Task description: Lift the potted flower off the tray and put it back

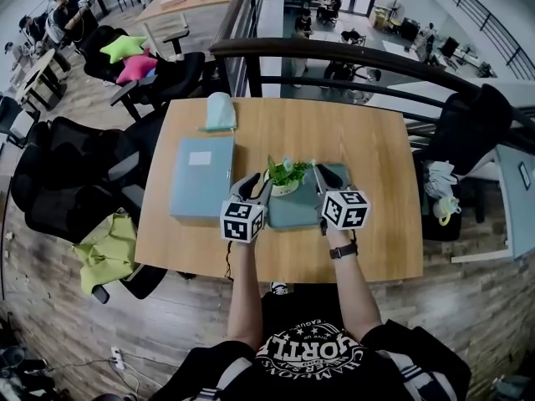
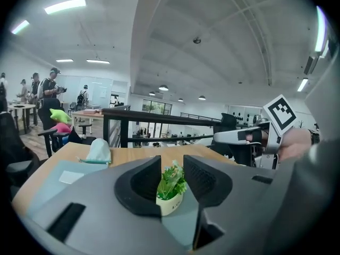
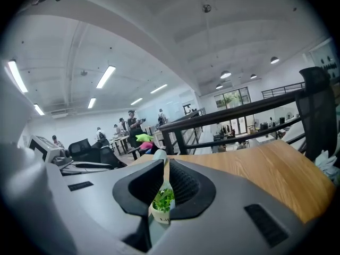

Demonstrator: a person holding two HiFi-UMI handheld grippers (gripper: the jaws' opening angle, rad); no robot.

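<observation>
The potted flower [image 1: 287,176], a small green plant in a cream pot, stands on the left part of the grey-green tray [image 1: 305,211] on the wooden table. My left gripper [image 1: 255,184] hovers just left of the pot with its jaws open. In the left gripper view the flower [image 2: 169,202] shows in the gap of that gripper [image 2: 171,166], a little ahead and untouched. My right gripper [image 1: 322,178] is over the tray just right of the plant. Its jaws [image 3: 166,166] stand apart by a narrow slit, through which the flower [image 3: 162,201] is seen, with nothing gripped.
A pale blue folder [image 1: 202,176] lies left of the tray, with a pale green pouch [image 1: 220,111] behind it. A black railing [image 1: 334,53] runs past the table's far edge. Black office chairs [image 1: 75,174] crowd the left side and one stands at the right [image 1: 468,132].
</observation>
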